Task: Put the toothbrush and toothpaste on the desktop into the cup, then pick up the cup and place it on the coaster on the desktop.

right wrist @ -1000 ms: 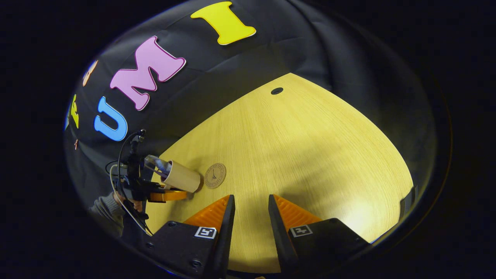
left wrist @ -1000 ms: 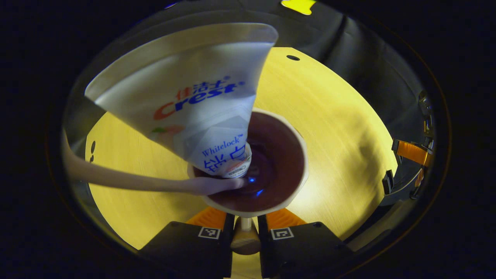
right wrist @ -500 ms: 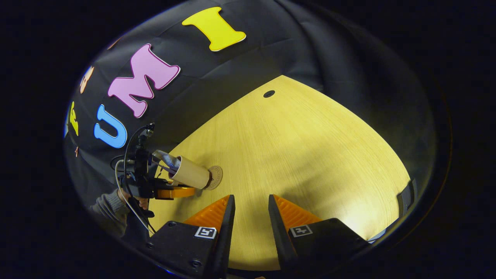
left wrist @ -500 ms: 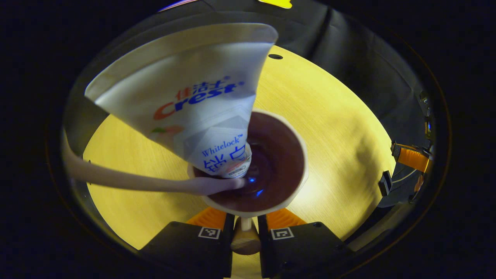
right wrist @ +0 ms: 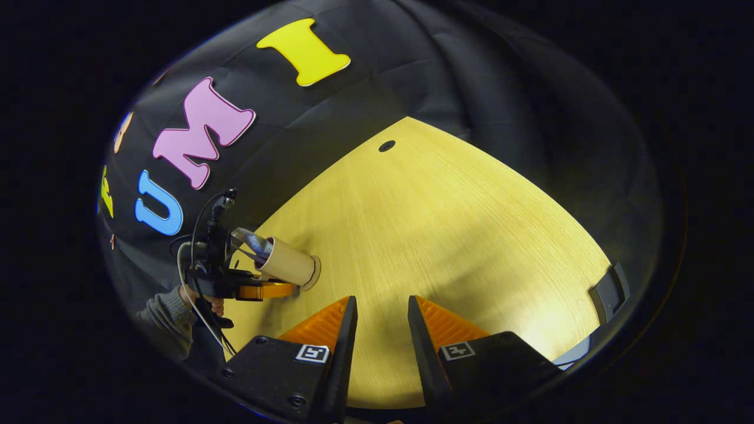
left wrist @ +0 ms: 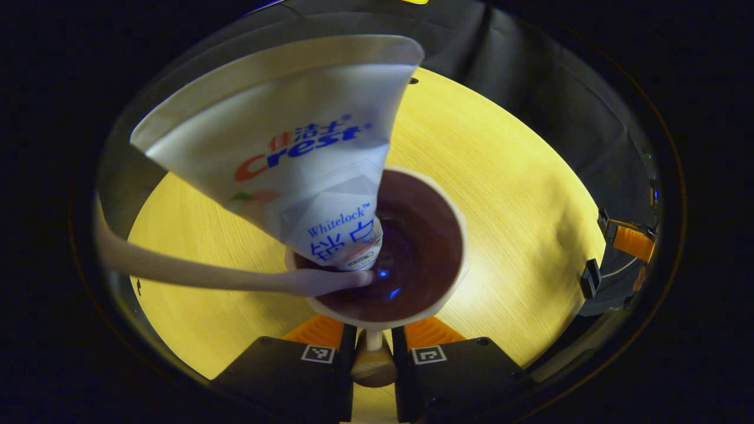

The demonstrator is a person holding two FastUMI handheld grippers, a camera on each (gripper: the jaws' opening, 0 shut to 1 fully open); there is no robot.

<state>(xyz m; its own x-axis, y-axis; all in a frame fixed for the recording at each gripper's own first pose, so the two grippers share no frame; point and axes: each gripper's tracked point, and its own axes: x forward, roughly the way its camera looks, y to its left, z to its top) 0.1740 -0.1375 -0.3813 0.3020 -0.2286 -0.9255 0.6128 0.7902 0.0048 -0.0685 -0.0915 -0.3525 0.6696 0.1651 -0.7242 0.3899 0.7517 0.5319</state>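
Left gripper (left wrist: 373, 338) clamped on cup (left wrist: 412, 259) at near rim, one finger either side of wall, handle nub visible between fingers in left gripper view. Toothpaste (left wrist: 294, 153) standing cap-down inside cup, crimped tail fanning well above rim; toothbrush (left wrist: 206, 275) head-down in same cup, handle leaning out over rim toward view's left. In right gripper view: cup (right wrist: 288, 266) held above desktop (right wrist: 447, 235), base right over coaster (right wrist: 317, 272), of which a thin edge peeps out beneath; contact with coaster not determinable. Hand (right wrist: 203, 303) and grey sleeve behind left gripper (right wrist: 262, 290) there. Right gripper (right wrist: 380, 330) hovering over bare desktop, fingers apart, nothing between them, well apart from cup. Judgement: both items loaded, placing step nearly done. Handling notes: cup looks rigid, smooth-walled, probably ceramic or hard plastic, so breakable if dropped and apt to slip in a rim pinch; load top-heavy with tall soft tube and long brush leaning off-centre, so likely to tip if set down crooked. Best hold as now, rim wall beside handle, cup kept upright, lowered flat and centred on coaster before letting go. Tube soft, squeezable; better not pinched. Brush light, stiff, free to rattle.
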